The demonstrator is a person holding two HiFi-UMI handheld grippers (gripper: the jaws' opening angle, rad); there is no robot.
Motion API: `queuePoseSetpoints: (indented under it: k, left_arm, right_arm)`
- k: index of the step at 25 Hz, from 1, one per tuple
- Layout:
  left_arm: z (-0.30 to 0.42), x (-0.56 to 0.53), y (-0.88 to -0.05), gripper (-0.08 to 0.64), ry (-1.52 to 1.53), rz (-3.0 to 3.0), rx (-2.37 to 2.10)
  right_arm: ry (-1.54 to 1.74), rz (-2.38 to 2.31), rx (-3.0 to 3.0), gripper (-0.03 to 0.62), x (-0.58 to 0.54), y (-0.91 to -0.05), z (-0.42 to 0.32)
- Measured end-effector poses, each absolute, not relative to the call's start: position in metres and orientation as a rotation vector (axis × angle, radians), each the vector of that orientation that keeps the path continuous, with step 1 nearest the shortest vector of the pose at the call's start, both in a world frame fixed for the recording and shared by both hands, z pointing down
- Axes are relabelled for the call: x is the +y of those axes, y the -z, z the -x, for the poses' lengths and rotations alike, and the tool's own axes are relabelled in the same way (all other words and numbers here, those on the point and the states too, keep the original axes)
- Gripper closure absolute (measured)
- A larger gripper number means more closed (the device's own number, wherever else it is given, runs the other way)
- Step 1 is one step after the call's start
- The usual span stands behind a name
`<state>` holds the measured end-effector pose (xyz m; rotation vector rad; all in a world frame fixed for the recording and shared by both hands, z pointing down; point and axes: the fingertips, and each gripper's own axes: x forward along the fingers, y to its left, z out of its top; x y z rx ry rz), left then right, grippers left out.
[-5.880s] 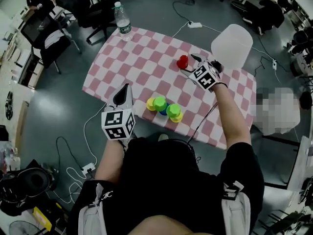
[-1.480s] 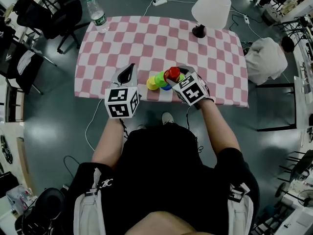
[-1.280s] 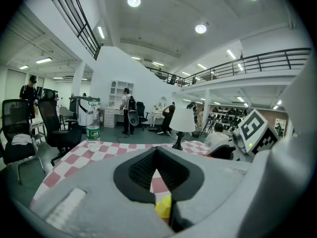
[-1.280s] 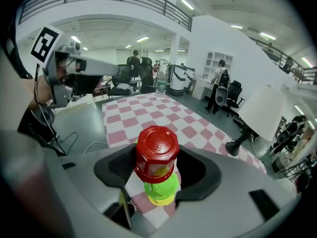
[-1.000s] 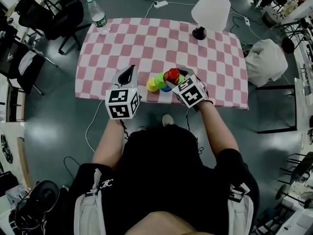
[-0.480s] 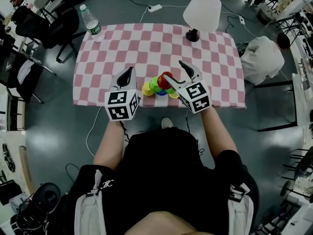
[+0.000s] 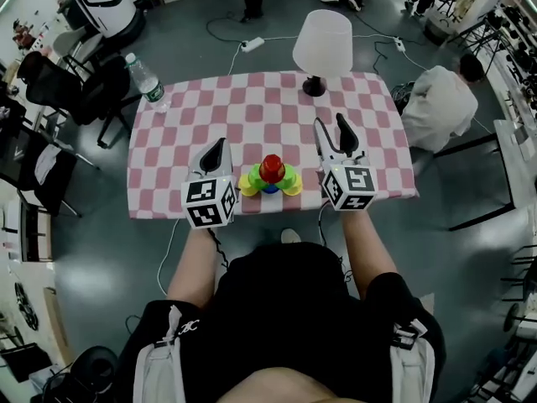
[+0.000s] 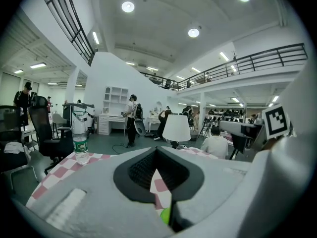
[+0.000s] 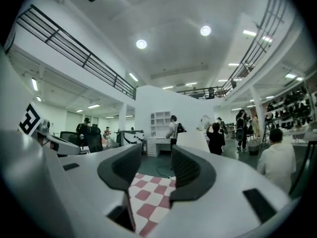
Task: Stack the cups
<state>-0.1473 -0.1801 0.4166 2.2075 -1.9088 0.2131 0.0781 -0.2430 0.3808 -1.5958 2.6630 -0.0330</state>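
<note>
On a bench (image 7: 176,124) draped in a pink-and-white checked cloth (image 7: 252,107), seen from above, a tight cluster of small cups (image 7: 270,180) stands near the front edge. Green, yellow and blue cups form the base, and a red cup (image 7: 271,168) sits upside down on top, in the middle.

To the left of the cluster hovers the left gripper (image 7: 218,144), just beside the cups but not touching them. Its jaws are pressed together with nothing held. Its own view shows only a thin sliver of cloth and a speck of green cup through the slit below the tips.

To the right hovers the right gripper (image 7: 329,122), a little further from the cups. Its jaws stand apart and have just been closing. Nothing is between them, and its own view shows only checked cloth through the gap.

At the far edge of the bench stands a white-shaded lamp (image 7: 322,44). A clear water bottle (image 7: 144,81) with a green label stands upright at the far left corner. Beyond the right end of the bench a person (image 7: 438,106) in a pale top sits facing away. Dark office chairs (image 7: 92,91) stand on the grey floor to the left.
</note>
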Motion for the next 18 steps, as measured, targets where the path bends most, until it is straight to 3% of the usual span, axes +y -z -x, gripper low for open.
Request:
queuePoseSetpoints:
  k: [3, 4, 18]
  left_arm:
    - [0.142, -0.186, -0.412, 0.545, -0.218, -2.228, -1.908]
    - [0.141, -0.189, -0.41, 0.545, -0.219, -2.234, -1.908]
    - [0.127, -0.195, -0.41, 0.545, -0.234, -2.254, -1.895]
  right_arm:
    - [0.057, 1.698, 2.609, 0.565, -0.247, -0.389, -0.097]
    - [0.049, 1.72, 2.602, 0.589, -0.248, -0.392, -0.099]
    - [0.058, 1.732, 2.598, 0.592, -0.246, -0.405, -0.101]
